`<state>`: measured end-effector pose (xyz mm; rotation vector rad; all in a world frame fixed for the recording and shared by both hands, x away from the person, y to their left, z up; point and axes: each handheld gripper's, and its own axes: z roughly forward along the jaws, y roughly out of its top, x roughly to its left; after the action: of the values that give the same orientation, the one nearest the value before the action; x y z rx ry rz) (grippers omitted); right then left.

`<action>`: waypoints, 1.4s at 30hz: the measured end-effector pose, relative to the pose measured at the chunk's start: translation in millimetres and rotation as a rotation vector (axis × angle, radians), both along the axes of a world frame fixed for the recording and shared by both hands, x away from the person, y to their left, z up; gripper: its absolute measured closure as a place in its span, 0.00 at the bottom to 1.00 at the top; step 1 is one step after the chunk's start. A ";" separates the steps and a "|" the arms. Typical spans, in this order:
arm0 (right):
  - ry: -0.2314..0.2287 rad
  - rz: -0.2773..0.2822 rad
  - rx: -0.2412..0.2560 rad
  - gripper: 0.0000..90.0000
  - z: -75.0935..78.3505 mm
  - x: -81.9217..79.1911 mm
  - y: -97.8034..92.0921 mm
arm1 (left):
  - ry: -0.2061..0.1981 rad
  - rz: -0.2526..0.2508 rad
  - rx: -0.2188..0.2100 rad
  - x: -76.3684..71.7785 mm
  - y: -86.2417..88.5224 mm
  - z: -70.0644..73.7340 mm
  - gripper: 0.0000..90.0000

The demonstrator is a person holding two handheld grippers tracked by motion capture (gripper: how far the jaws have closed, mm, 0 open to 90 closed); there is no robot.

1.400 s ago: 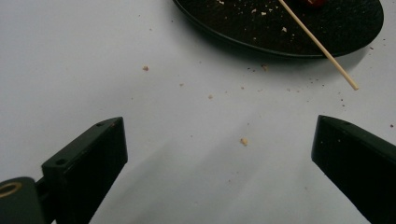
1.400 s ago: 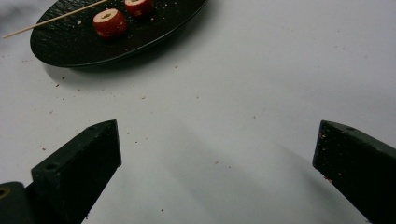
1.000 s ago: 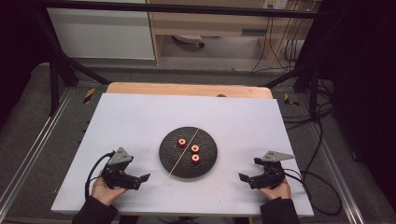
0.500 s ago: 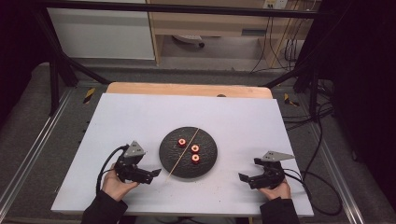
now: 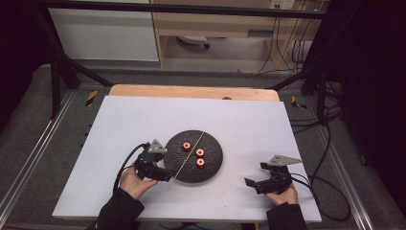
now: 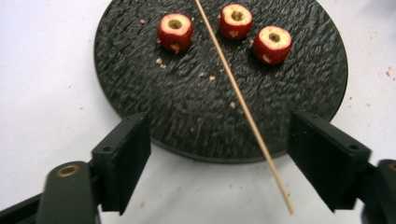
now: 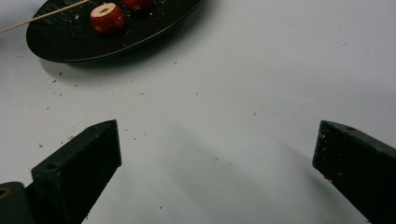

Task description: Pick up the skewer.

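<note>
Thin wooden skewer (image 6: 243, 107) slanting near-to-far across round black slate plate (image 6: 140, 93), near tip between wide-open left hand-held gripper (image 6: 219, 158); right hand-held gripper (image 7: 217, 154) open, well apart.

Skewer (image 6: 243, 102) across plate (image 6: 299, 93), between fruits (image 6: 174, 31)

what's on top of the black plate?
On the black plate: three cored red fruits, a skewer lying across, and crumbs. Nothing is covered.

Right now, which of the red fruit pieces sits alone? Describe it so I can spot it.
Find the round black plate mid-table, crossed by a thin wooden skewer. Two cored red pieces lie on its right side; the lone piece lies left of the skewer, nearest the left gripper.
</note>
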<state>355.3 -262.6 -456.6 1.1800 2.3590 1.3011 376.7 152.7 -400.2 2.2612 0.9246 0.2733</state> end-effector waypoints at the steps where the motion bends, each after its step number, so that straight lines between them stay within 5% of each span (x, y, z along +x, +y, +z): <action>1: 0.000 0.000 0.001 0.02 -0.1 0.1 0.0 | 0.003 0.002 0.014 1.4 -5.8 0.1 0.30; 15: 0.001 0.002 0.002 0.02 -0.4 0.1 0.3 | 0.059 0.041 0.109 10.4 -36.1 -8.8 0.58; 25: 0.002 0.004 0.004 0.02 -0.5 0.2 0.4 | 0.061 0.066 0.185 11.3 -53.7 -13.2 0.74; 42: 0.010 0.007 0.002 0.02 -1.0 0.2 0.9 | 0.073 0.100 0.221 9.8 -61.7 -16.1 0.92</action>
<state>355.5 -261.7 -457.6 1.1825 2.3709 1.3037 386.6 91.0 -416.3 2.4426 1.0946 0.3547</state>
